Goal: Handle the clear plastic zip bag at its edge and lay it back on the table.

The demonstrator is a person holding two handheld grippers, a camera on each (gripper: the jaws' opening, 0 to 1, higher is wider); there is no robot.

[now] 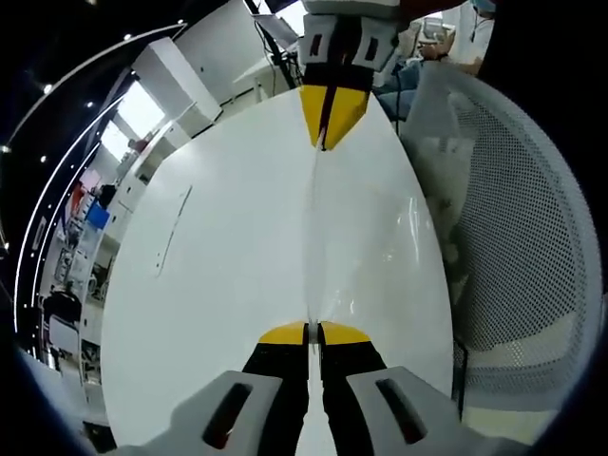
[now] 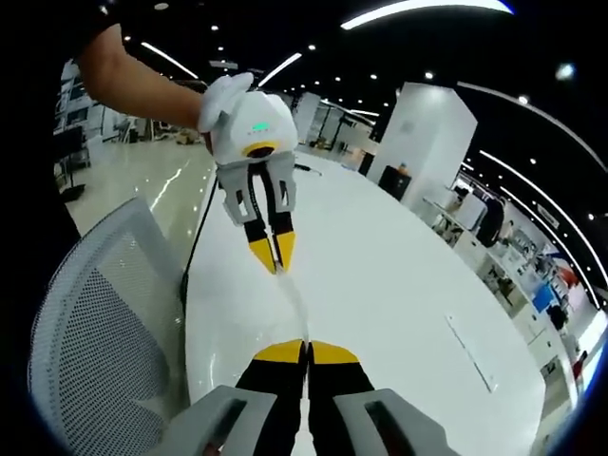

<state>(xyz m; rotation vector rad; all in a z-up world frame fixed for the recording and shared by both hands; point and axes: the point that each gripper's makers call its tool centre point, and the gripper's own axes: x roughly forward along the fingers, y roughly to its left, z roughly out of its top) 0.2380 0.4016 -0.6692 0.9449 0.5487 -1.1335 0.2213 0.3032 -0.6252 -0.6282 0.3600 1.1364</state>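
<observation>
While my left gripper (image 1: 313,334) sits at the bottom centre of its view, jaws closed flat on one edge of the clear plastic zip bag (image 1: 315,237), the bag stretches up the frame over the white table (image 1: 218,266). At top centre my right gripper (image 1: 327,141) pinches the far edge, jaws closed too. A white mesh chair (image 1: 513,237) fills the right.

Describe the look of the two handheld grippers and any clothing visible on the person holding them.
Both the left gripper and the right gripper have black jaws ending in yellow tips, mounted on light grey bodies with dark slots. Seen from the right gripper view, the left gripper has a rounded white housing with a small green light. The arm above it shows a dark sleeve.
</observation>
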